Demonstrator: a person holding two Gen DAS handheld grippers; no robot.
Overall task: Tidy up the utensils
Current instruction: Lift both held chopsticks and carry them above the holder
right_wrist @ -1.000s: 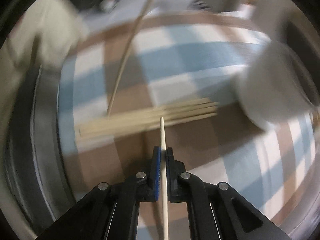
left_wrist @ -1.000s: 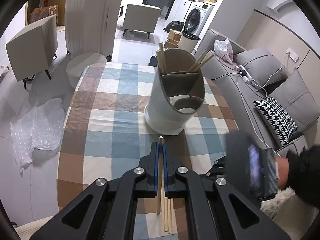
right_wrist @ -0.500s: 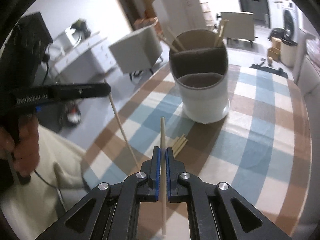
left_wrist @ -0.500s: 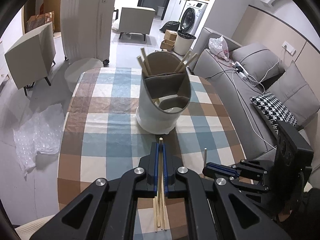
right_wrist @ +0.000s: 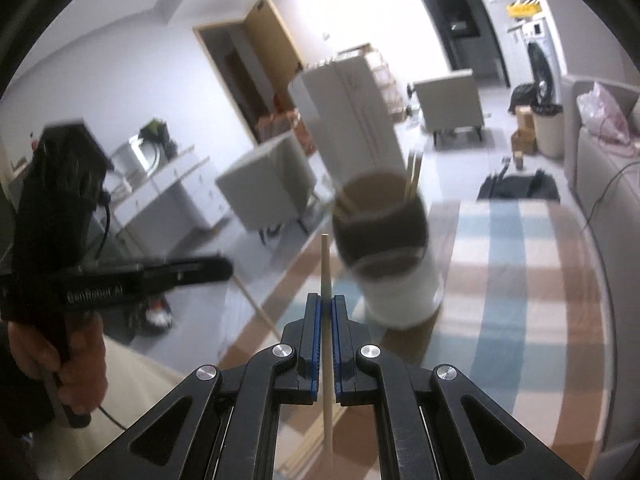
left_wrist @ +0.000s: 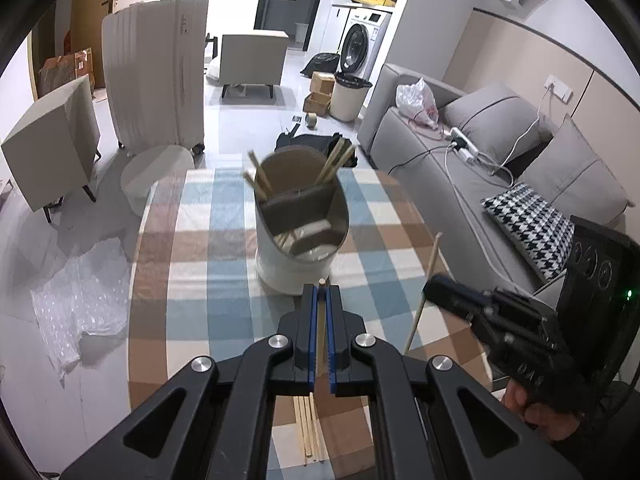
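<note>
left gripper (left_wrist: 320, 300) sits bottom centre of its own view, jaws pressed onto a single chopstick (left_wrist: 319, 332) that runs along the finger line, tip poking just past the blue pads. same gripper shows at left of the right wrist view (right_wrist: 216, 270), blurred, its chopstick slanting down toward the table edge. right gripper (right_wrist: 326, 312) at bottom centre of its view, jaws pinching another chopstick (right_wrist: 325, 320); the thin end sticks up past the pads to about mid frame, the rest runs down between the arms to the bottom edge. in the left wrist view the right gripper (left_wrist: 434, 284) comes in from lower right, hand (left_wrist: 544, 416) wrapped on its handle, chopstick tilted with its top toward upper right. loose chopsticks (left_wrist: 308, 428) lie side by side on the checked tablecloth (left_wrist: 192, 280) under the left gripper, near the bottom of frame. utensil holder (left_wrist: 300, 240) is white, slanted top, split into compartments, standing at frame centre just beyond the left fingertips; several chopsticks stand in its rear compartment, a few ends show in the middle one. right wrist view has the holder upper centre-right, motion blurred. grey sofa (left_wrist: 460, 184) with a houndstooth cushion (left_wrist: 528, 228) on the right, white suitcase (left_wrist: 156, 76) upper left, washing machine (left_wrist: 360, 44) top centre.
</note>
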